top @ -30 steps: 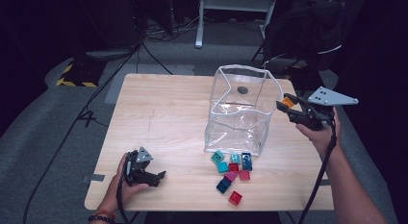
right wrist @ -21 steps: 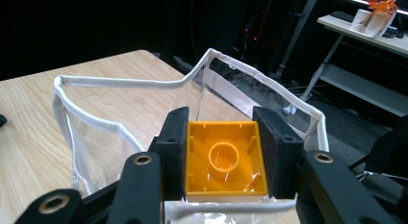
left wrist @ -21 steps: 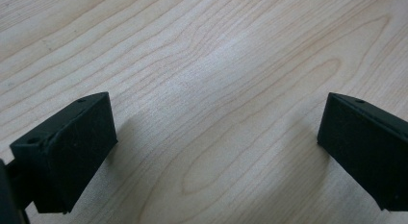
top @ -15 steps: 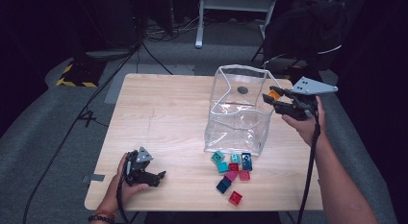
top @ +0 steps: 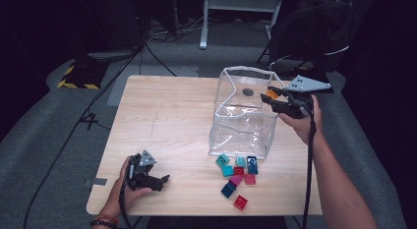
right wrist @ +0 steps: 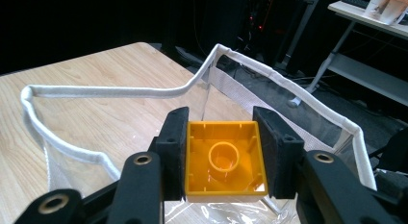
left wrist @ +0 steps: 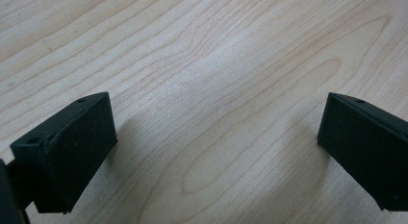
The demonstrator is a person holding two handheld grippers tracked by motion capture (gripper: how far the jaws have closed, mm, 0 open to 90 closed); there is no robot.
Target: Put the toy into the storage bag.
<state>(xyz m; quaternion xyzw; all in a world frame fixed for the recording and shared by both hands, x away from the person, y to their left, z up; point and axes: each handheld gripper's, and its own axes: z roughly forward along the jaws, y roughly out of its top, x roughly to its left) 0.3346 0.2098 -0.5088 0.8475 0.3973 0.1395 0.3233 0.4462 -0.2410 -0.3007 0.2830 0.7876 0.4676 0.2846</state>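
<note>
Left tool (top: 164,179) is seen at the near-left corner of the counter (top: 167,116), held low in the left hand (top: 129,186). In the left gripper view its jaws are spread wide over bare wood, with nothing between them.

A loose cluster of blocks (top: 237,174) is laid out near the counter's front edge, right of centre: teal, blue, red and magenta pieces. The rearmost are set just in front of the bag's base; a red one (top: 240,202) is placed nearest the edge.

Behind the cluster, a clear plastic bag (top: 241,126) with a white-taped rim (right wrist: 120,92) is stood upright and open on the counter. A dark round spot (top: 248,92) is seen on its far wall.

Right tool (top: 270,95) is held at the bag's right rim, up at the level of the opening, gripped in the right hand (top: 301,120). Its jaws are clamped narrow on an orange block (right wrist: 225,157), which is pinched on two opposite sides with the hollow underside turned toward the camera. In the right gripper view the block is seen above the open mouth, with the rim curving round beyond it.

Farther back, cables (top: 162,35) and a stand's white legs (top: 238,20) are seen on the grey floor (top: 59,130).
</note>
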